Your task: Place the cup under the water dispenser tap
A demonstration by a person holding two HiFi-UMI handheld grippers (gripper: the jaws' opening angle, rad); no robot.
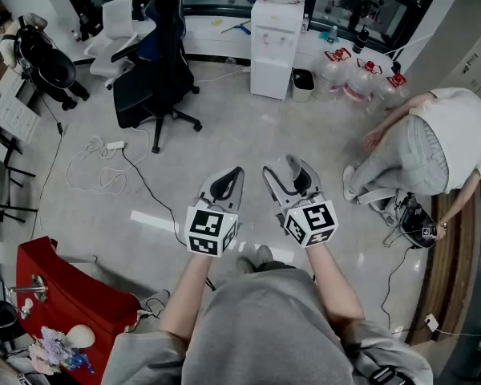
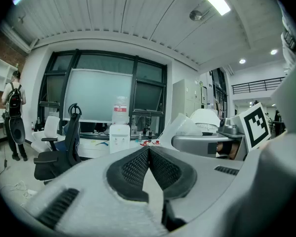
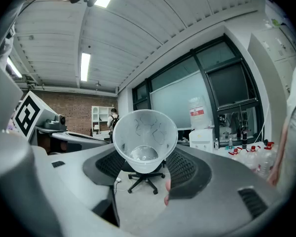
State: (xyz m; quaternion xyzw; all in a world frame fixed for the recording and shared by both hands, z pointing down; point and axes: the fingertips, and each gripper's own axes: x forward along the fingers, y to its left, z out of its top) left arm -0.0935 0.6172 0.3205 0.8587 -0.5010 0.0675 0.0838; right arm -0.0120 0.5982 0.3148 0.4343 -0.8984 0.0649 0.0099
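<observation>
Right gripper [image 1: 287,171] sits just ahead of my waist, forearm stretched forward and roughly level, its marker cube facing up. Its jaws stand wide and clamp the cup [image 3: 144,137], a clear plastic one held in the air with its mouth tipped back toward the gripper camera and its lower part between the pads. My left gripper [image 1: 234,175] is just beside it, apart from it, tilted slightly downward, with its jaws closed together and nothing between them. Both point the same way, toward the far wall.

Pale floor [image 1: 248,135] opens out ahead of the jaws. On the left a white cable [image 1: 104,163] loops over the floor, and beyond it stands a black office chair [image 1: 156,62]. At my near left is a red cabinet [image 1: 64,291]. On the right a crouching person [image 1: 433,143] leans in toward the open lane.

Furthest off, the water dispenser [image 1: 277,46] stands against the wall, well apart from the cup. A small dark bin [image 1: 303,84] is just beside it, with several large water bottles [image 1: 357,74] on the floor further right.
</observation>
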